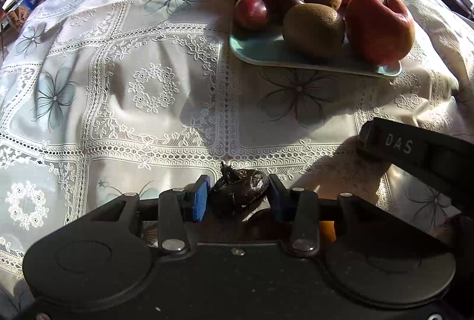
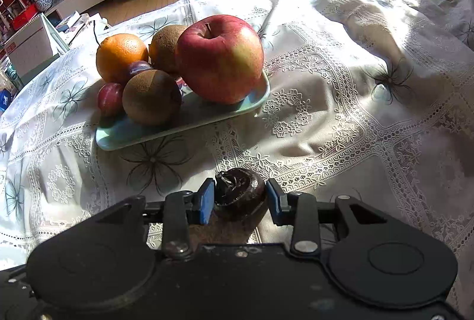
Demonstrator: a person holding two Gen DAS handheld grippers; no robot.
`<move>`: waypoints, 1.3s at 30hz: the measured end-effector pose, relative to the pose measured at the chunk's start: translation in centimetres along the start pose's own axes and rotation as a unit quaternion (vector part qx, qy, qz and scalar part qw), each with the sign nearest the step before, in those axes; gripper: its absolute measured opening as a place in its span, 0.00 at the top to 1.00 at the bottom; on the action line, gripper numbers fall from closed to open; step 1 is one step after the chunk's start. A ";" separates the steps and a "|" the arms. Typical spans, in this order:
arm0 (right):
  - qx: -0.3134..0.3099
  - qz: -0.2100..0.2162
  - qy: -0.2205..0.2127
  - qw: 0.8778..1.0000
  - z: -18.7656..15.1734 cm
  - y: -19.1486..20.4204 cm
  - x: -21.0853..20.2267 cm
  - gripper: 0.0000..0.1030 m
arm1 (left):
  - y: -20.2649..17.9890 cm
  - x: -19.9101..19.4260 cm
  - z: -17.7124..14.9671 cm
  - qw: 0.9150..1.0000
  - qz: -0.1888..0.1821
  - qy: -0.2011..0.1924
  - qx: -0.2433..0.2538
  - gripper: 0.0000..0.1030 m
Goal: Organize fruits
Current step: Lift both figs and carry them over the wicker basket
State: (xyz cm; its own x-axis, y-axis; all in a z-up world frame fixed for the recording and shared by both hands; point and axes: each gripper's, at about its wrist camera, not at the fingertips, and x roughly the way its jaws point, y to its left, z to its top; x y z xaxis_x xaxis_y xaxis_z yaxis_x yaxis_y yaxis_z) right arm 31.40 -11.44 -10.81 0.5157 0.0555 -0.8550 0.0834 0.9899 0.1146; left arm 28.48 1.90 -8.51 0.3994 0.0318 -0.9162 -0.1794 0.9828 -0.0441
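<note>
Left wrist view: the left tongs (image 1: pixel 239 197) are pinching a dark, shrivelled fruit (image 1: pixel 237 195) low over the lace-covered counter (image 1: pixel 148 89), short of the pale tray (image 1: pixel 260 52). It looks light and brittle, so a gentle side grip suits it.

Right wrist view: the right tongs (image 2: pixel 240 198) are closing on a round dark fruit (image 2: pixel 241 194), firmer-looking, level and aimed toward the tray (image 2: pixel 189 118) holding the apple (image 2: pixel 219 59).
</note>
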 end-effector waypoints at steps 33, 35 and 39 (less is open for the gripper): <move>-0.080 0.166 -0.002 0.983 -9.0 -8.3 -24.6 0.64 | 1.8 -19.1 -12.0 0.996 -0.042 -0.059 0.045 0.52; -0.086 0.180 0.007 0.980 -10.6 -8.7 -25.0 0.64 | 2.0 -19.4 -13.6 0.996 -0.048 -0.064 0.046 0.52; -0.094 0.186 0.019 0.978 -13.4 -9.3 -25.1 0.63 | 2.1 -19.4 -15.9 0.995 -0.061 -0.066 0.038 0.52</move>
State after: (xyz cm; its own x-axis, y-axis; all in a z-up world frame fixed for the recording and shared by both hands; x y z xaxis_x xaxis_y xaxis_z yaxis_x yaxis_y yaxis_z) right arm 6.26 -20.28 2.81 0.4487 0.4178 -0.7900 -0.2637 0.9065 0.3297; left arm 6.01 0.40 2.86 0.5290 -0.0690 -0.8458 -0.0569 0.9916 -0.1165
